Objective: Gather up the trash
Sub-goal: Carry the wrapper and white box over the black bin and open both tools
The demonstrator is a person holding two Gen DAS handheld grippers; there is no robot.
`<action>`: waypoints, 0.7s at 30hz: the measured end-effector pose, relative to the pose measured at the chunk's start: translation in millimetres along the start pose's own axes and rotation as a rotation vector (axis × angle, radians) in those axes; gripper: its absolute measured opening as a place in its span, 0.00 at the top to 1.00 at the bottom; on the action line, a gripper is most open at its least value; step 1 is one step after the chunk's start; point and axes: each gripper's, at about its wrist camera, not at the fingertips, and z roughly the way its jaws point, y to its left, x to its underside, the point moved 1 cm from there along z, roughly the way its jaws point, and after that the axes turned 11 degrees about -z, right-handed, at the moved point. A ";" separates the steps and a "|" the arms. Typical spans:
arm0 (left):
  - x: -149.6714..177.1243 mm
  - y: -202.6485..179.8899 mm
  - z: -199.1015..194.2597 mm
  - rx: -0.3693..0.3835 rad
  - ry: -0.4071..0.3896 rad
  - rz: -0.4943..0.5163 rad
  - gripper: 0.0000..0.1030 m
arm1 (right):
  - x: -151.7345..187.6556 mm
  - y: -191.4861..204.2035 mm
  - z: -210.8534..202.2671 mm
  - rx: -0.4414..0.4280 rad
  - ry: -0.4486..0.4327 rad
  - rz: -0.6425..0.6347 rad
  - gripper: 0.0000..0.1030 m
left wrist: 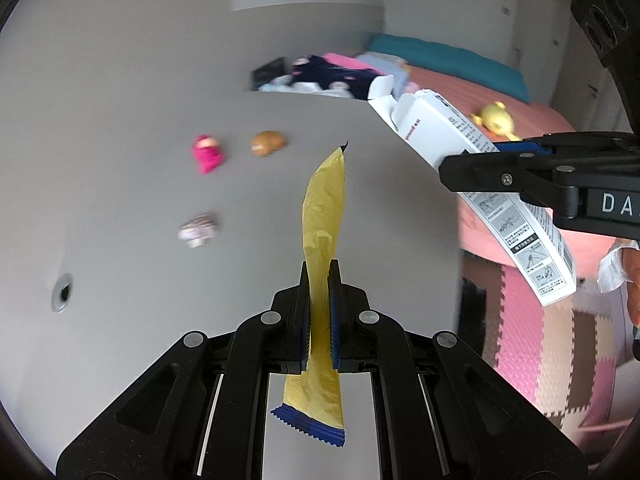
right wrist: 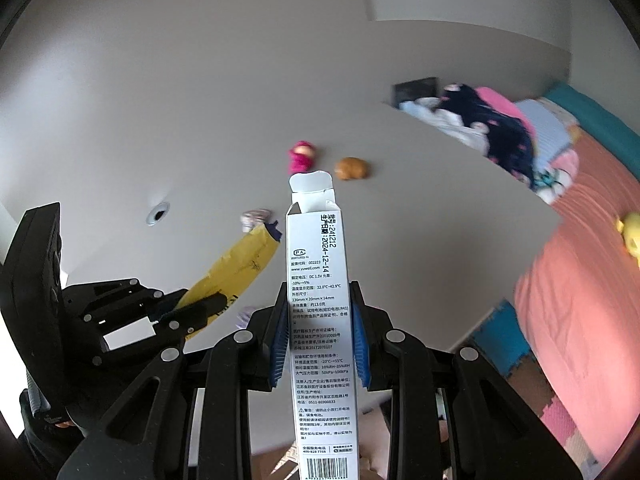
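My left gripper (left wrist: 319,280) is shut on a yellow snack wrapper (left wrist: 324,216) with blue ends, held above the grey table (left wrist: 120,160). The wrapper also shows in the right wrist view (right wrist: 236,268), with the left gripper (right wrist: 200,308) at lower left. My right gripper (right wrist: 319,300) is shut on a long white printed carton (right wrist: 316,292) with its top flap open. In the left wrist view the carton (left wrist: 452,132) and the right gripper (left wrist: 472,168) come in from the right.
On the table lie a pink doll (left wrist: 206,154), a brown toy (left wrist: 268,143) and a small crumpled pale item (left wrist: 198,230). A cable hole (left wrist: 63,291) sits at left. Clothes (left wrist: 328,74) pile at the far edge. A pink bed (left wrist: 532,120) and foam floor mats (left wrist: 540,340) lie right.
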 end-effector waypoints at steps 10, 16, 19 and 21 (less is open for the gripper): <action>4.4 -111.1 24.1 0.113 0.035 0.142 0.94 | 68.7 -77.6 -41.4 0.096 -0.011 0.134 0.72; 17.4 -166.9 40.5 0.174 0.077 0.203 0.94 | 110.1 -115.0 -62.2 0.149 -0.009 0.219 0.72; 23.0 -186.8 49.4 0.192 0.096 0.230 0.94 | 128.5 -131.2 -69.8 0.167 -0.007 0.257 0.72; 26.0 -199.6 55.1 0.202 0.109 0.245 0.94 | 140.4 -141.4 -74.5 0.178 -0.006 0.280 0.72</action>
